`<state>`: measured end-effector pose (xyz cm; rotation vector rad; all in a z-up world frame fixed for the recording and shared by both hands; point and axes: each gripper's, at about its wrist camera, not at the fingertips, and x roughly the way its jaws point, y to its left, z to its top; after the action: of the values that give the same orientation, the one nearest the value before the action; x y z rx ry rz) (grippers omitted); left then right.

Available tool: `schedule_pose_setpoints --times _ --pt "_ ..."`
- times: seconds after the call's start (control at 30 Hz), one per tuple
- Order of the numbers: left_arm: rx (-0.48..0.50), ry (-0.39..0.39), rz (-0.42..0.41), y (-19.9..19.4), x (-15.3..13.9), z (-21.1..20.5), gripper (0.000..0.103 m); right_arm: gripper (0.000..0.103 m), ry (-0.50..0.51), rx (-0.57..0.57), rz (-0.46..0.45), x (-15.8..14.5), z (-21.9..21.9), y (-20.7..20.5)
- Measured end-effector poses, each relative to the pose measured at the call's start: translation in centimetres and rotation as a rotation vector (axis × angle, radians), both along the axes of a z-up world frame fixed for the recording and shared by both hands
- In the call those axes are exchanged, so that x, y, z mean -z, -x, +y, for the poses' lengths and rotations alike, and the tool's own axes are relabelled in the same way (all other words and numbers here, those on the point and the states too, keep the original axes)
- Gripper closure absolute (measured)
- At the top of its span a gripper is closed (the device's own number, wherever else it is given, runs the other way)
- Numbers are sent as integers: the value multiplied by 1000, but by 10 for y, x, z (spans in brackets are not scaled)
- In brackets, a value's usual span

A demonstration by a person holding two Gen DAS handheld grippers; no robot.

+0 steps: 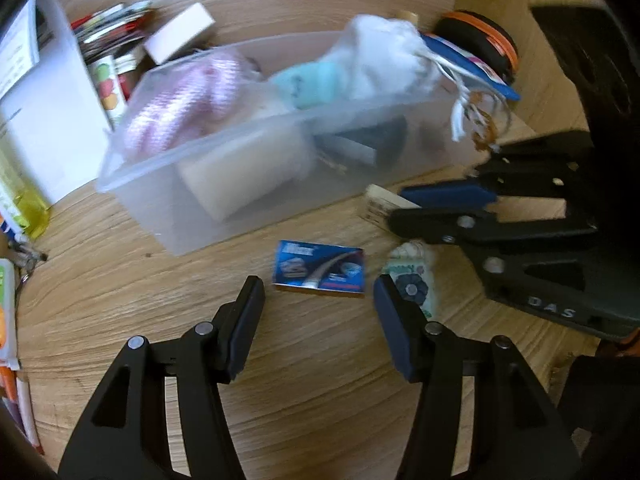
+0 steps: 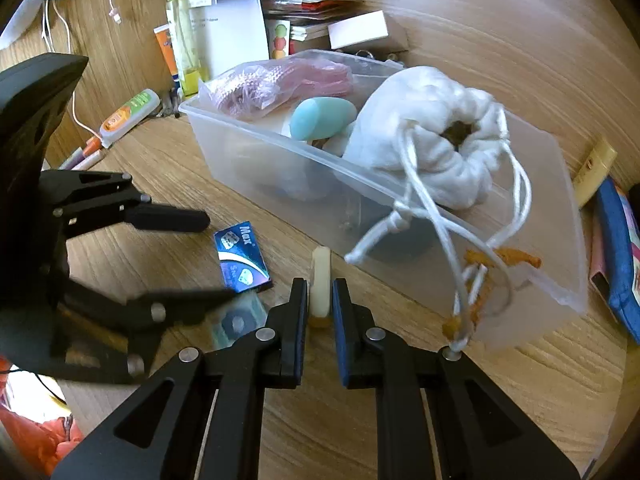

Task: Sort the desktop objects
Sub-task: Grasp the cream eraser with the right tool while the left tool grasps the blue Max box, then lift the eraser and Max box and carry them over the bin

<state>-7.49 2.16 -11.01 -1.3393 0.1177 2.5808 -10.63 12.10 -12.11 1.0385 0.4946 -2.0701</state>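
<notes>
A small blue box [image 1: 320, 271] lies flat on the wooden desk [image 1: 312, 364], just beyond the tips of my left gripper [image 1: 318, 286], which stands open with its pads off the box. Beside its right finger lies a green patterned packet [image 1: 412, 276]. My right gripper [image 2: 320, 286] is shut on a thin cream stick [image 2: 322, 276], held upright close to the desk. From the right wrist view, the left gripper [image 2: 221, 255] reaches in from the left toward the blue box [image 2: 244, 258]. In the left wrist view the right gripper [image 1: 396, 206] comes in from the right.
A clear plastic bin [image 2: 256, 160] behind the grippers holds a white drawstring bag [image 2: 424, 136], a teal oval [image 2: 320, 116] and a pink bagged item [image 2: 280, 80]. Papers, a yellow bottle [image 2: 184, 40] and cables crowd the far left. A blue pouch [image 2: 616, 256] lies right.
</notes>
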Motion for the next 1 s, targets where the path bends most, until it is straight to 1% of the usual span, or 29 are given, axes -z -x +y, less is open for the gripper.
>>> schedule_pose_setpoints --times 0.2,0.3,0.43,0.63,0.8,0.93,1.0 --pt "-6 21 21 7 1 4 47 92 0 -3 -7 5 -5 6" --pt "-10 29 39 7 1 3 56 92 4 -5 -10 7 -6 7" --pt "-26 27 48 6 2 -1 56 93 27 -1 -7 2 -3 7" --pt "-80 -28 75 0 -11 -15 56 93 90 7 14 -18 10 1" --pt "-110 -69 129 -14 -31 -22 56 93 124 3 34 -34 20 -6" --pt "-127 -104 167 -26 -44 -28 56 93 101 8 66 -38 19 -9" --pt "-138 -117 179 -30 -49 -31 56 92 74 5 29 -30 11 -2"
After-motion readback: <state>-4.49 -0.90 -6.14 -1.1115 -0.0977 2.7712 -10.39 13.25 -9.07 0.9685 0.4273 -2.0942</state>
